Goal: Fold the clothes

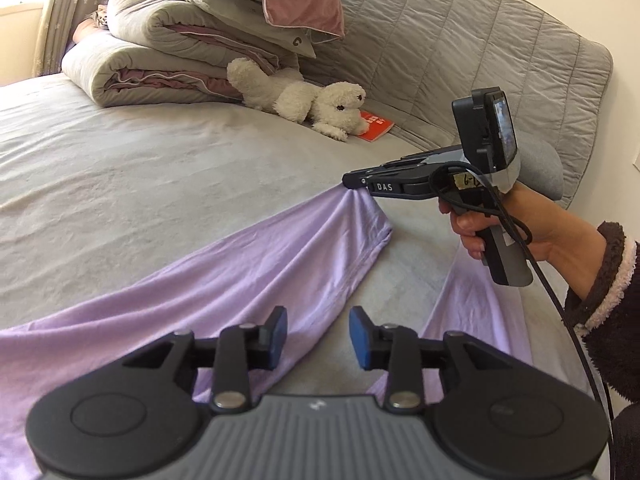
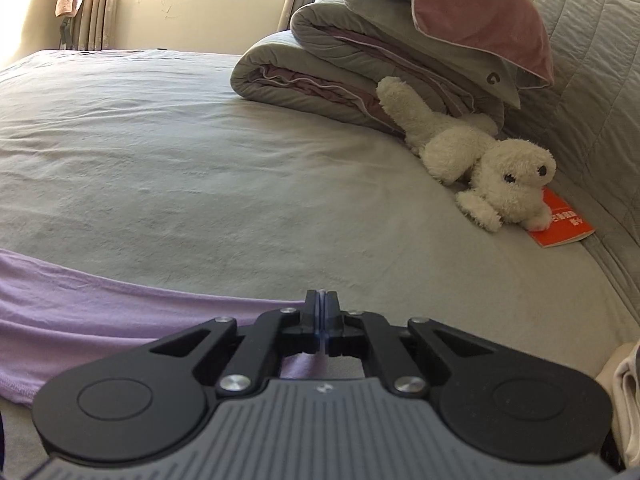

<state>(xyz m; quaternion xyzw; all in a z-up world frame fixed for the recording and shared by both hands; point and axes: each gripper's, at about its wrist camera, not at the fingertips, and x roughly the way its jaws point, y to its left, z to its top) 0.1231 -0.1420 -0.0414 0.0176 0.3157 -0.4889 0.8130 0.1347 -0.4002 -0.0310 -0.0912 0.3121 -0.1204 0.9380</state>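
Pinching one end of the lavender garment (image 1: 248,264) at two o'clock, right claw (image 1: 352,182) clamped; left claw (image 1: 318,336) part-open, empty — advise pulling taut across the bed (image 1: 120,184) before creasing.

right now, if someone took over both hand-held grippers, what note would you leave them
Right hand-held gripper: shut on a bunched edge of the lilac garment, lifting it slightly off the grey bed.
Left hand-held gripper: open, holding nothing, hovering over the garment's near part.
Done: one edge pinched; no finished fold visible.
Left: grip with the left, lay flat, fold.
Plush dog and red booklet lie by the headboard, apart from the garment.
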